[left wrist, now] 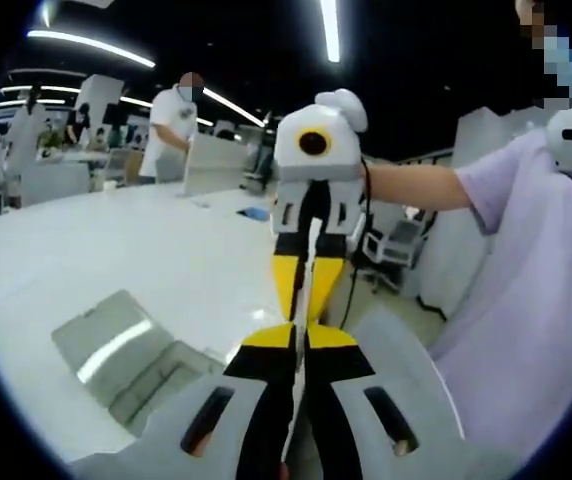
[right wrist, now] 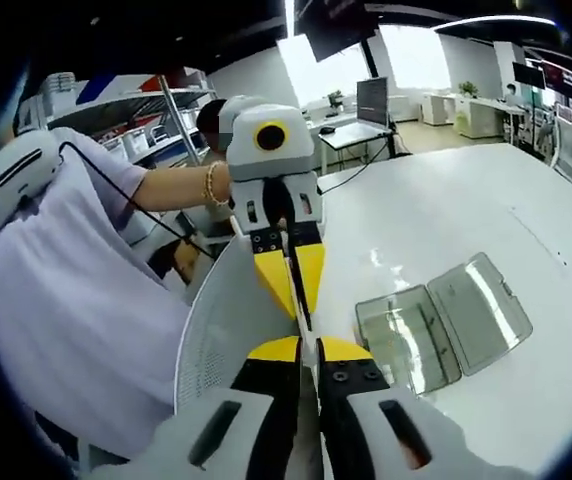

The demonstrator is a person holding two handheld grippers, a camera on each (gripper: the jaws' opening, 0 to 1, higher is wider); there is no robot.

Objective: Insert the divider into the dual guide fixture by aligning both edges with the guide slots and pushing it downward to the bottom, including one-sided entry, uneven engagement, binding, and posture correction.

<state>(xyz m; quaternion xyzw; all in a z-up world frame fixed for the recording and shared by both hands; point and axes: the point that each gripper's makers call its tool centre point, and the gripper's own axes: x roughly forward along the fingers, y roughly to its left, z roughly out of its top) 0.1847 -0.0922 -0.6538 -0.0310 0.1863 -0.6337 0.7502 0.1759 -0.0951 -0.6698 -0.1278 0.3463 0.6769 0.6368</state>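
The divider (left wrist: 312,240) is a thin pale sheet seen edge-on, held in the air between my two grippers, which face each other tip to tip. My left gripper (left wrist: 298,338) is shut on its near end, and my right gripper (left wrist: 304,300) is shut on the far end. In the right gripper view, my right gripper (right wrist: 306,350) and left gripper (right wrist: 295,298) meet the same way over the table's rounded edge. The clear plastic guide fixture (left wrist: 131,360) (right wrist: 441,325) lies flat on the white table (right wrist: 446,215), off to the side and below the divider, apart from it.
A person in a lilac shirt (left wrist: 526,300) stands close at the table's edge, holding both grippers. Other people (left wrist: 171,125) work at benches further back. An office chair (left wrist: 391,245) stands beyond the table. Desks with monitors (right wrist: 371,105) line the back.
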